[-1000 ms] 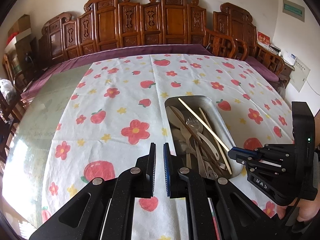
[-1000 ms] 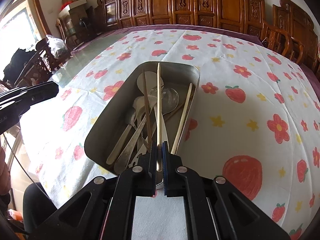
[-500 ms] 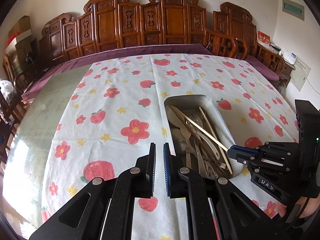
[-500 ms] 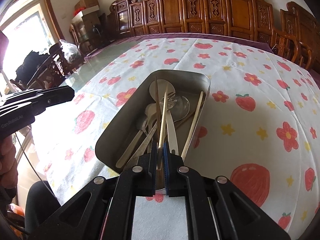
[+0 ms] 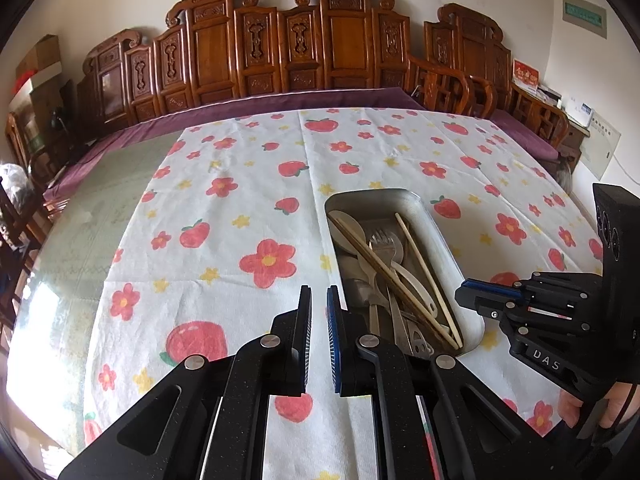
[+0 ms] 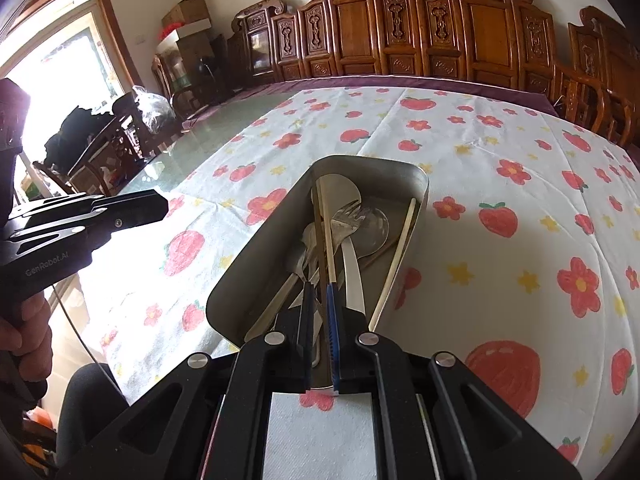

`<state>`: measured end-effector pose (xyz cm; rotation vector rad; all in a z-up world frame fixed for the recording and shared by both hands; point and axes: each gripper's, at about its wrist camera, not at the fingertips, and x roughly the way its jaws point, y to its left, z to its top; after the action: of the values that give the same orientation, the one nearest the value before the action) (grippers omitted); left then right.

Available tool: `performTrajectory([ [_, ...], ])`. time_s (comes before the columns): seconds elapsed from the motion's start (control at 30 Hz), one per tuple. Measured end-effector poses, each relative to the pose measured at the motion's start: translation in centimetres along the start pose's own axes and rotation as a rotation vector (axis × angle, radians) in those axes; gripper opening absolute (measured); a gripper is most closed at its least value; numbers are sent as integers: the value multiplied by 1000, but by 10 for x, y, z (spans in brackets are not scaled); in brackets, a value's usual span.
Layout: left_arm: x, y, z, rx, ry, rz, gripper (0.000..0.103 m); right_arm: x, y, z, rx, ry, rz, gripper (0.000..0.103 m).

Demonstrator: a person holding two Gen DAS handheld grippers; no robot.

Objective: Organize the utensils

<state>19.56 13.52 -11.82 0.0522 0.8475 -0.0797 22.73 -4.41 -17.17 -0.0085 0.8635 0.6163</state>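
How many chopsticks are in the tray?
3: dark chopstick and pale chopstick side by side at the tray's left, third chopstick against its right wall. Others may be hidden.

We read "DAS" in white letters on the black right gripper (image 5: 466,300), and "GenRobot.AI" in grey letters on the black body of the left gripper (image 6: 160,209).

You see a white tablecloth (image 5: 248,208) printed with red flowers, red strawberries and yellow stars. The tray (image 6: 256,256) is grey metal. Chopsticks (image 6: 394,258) are pale tan. Chairs (image 5: 340,44) are reddish-brown carved wood.
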Motion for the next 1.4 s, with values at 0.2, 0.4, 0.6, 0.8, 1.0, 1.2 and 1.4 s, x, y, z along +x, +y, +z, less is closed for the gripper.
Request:
performTrajectory([
  [0.2, -11, -6, 3, -4, -30, 3, 33, -32, -7, 2, 5, -54, -43, 9],
  [0.4, -29, -21, 5, -7, -74, 35, 75, -74, -19, -1, 11, -120, -95, 42],
  [0.6, -50, -40, 7, -35, -118, 29, 89, -116, -28, -9, 24, -186, -146, 83],
  [0.8, -71, -70, 3, -11, -154, 27, 95, -157, -35, -22, 41, -243, -196, 100],
  [1.0, -90, -96, -4, -12, -170, 27, 95, -188, -41, -35, 60, -274, -242, 100],
  [1.2, -113, -116, -11, -7, -203, 21, 95, -218, -44, -48, 77, -315, -268, 100],
  [1.4, -140, -126, -15, -15, -246, 16, 95, -251, -37, -52, 74, -380, -286, 100],
])
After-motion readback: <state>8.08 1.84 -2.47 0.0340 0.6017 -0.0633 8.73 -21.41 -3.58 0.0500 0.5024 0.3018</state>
